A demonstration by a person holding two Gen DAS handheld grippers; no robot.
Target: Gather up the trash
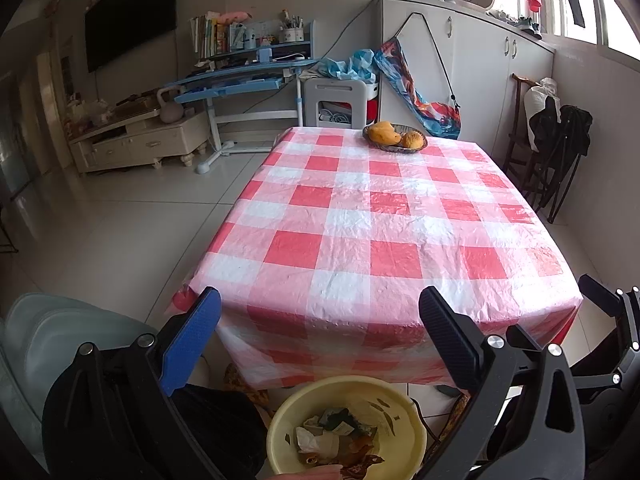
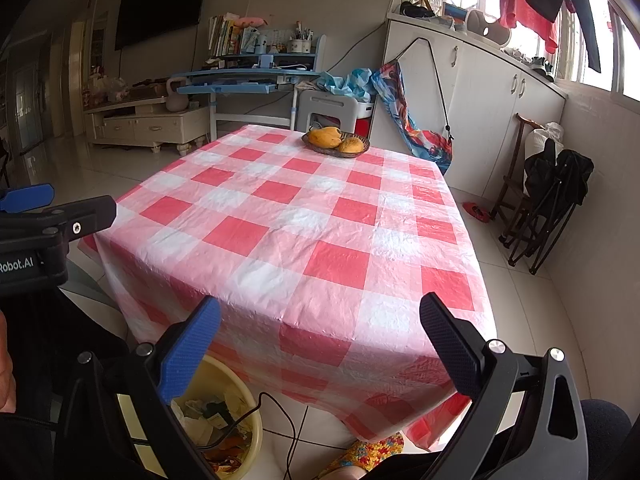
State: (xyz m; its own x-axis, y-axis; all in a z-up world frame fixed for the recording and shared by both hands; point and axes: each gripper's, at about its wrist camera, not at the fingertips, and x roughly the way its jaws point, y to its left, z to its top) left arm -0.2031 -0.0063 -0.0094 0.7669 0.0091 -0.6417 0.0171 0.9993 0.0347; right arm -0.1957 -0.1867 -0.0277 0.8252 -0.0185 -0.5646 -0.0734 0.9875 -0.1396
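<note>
Hovering released, both empty, the left tongs (image 1: pixel 320 336) and right tongs (image 2: pixel 320 344) flank the bin (image 1: pixel 280 424) of trash (image 1: pixel 336 436) below the table (image 1: pixel 380 216)

One table (image 1: pixel 360 216), one fruit bowl (image 1: pixel 395 138), two mangoes (image 1: pixel 384 132), one yellow basin (image 1: pixel 346 428), two tools (image 1: pixel 320 320)

home living room | wall TV (image 1: pixel 130 12) | study desk (image 1: pixel 244 76) | checked tablecloth (image 1: pixel 380 216)
</note>
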